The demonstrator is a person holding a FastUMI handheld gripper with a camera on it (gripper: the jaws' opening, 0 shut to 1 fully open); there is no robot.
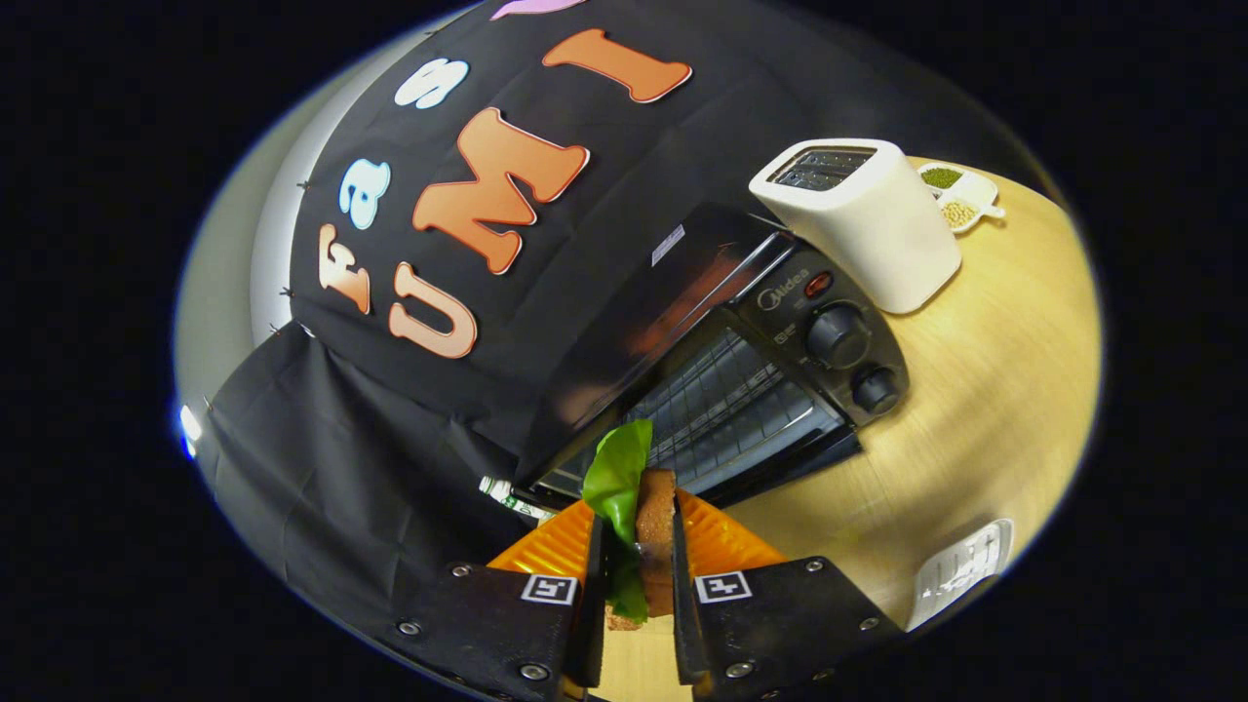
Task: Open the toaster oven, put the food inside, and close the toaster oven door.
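Observation:
My gripper point(636, 546) is shut on a sandwich point(655, 526), a brown bread slice with a green lettuce leaf point(616, 478) sticking out ahead of the fingers. Just beyond the food stands a black toaster oven point(702, 351) on the wooden table, seen tilted. Its door point(770, 458) hangs open and down, and the wire rack point(721, 400) inside shows. Two knobs point(838, 336) sit on its control panel. The sandwich is held in the air just outside the oven's opening.
A white slot toaster point(863, 219) stands beside the oven, past its control panel. Behind it lies a small white divided dish point(960, 200) with green and yellow beans. A white tray point(960, 570) rests on the wooden table point(975, 409) near the fingers.

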